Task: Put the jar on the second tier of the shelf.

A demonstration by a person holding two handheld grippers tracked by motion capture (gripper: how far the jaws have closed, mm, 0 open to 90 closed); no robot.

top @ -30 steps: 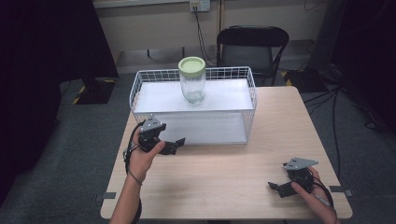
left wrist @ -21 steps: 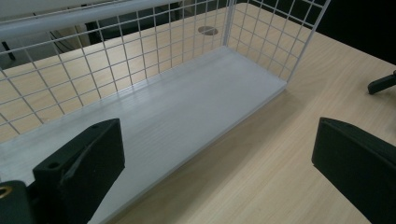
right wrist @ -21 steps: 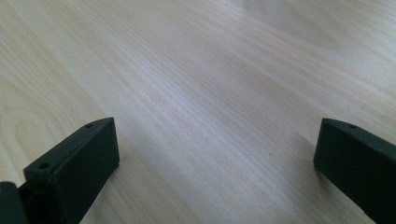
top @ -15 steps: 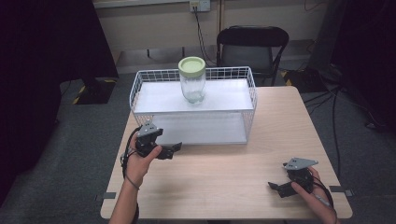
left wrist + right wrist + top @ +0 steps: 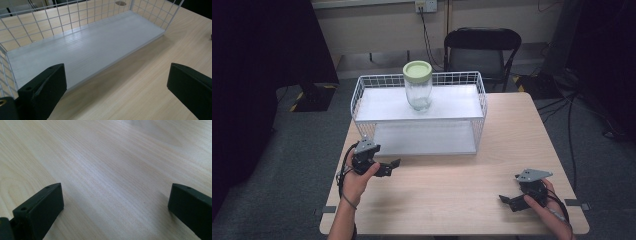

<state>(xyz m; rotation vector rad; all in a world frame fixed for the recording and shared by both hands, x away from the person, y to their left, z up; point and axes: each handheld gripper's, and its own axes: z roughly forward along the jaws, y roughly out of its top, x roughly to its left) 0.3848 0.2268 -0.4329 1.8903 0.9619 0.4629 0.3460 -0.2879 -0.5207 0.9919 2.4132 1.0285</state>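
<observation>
The left gripper (image 5: 387, 165) is hovering at about eight o'clock on the table (image 5: 512, 130), just in front of the white wire rack (image 5: 482, 100), with its jaws standing wide apart and nothing between them. In the left gripper view those jaws are framing the rack's lower shelf (image 5: 82, 50) (a pale white board lying flat on the tabletop), whose near edge is running from about eight o'clock up to two o'clock. The glass jar (image 5: 418, 90) with a pale green lid (image 5: 417, 71) is standing upright on the rack's upper shelf (image 5: 377, 106), near its middle, at roughly twelve o'clock from the table's centre and well apart from both tools. The right gripper (image 5: 511, 201) is sitting low at about four o'clock near the table's front edge, its jaws likewise spread and empty, and the right gripper view is looking along them at bare wood grain.
</observation>
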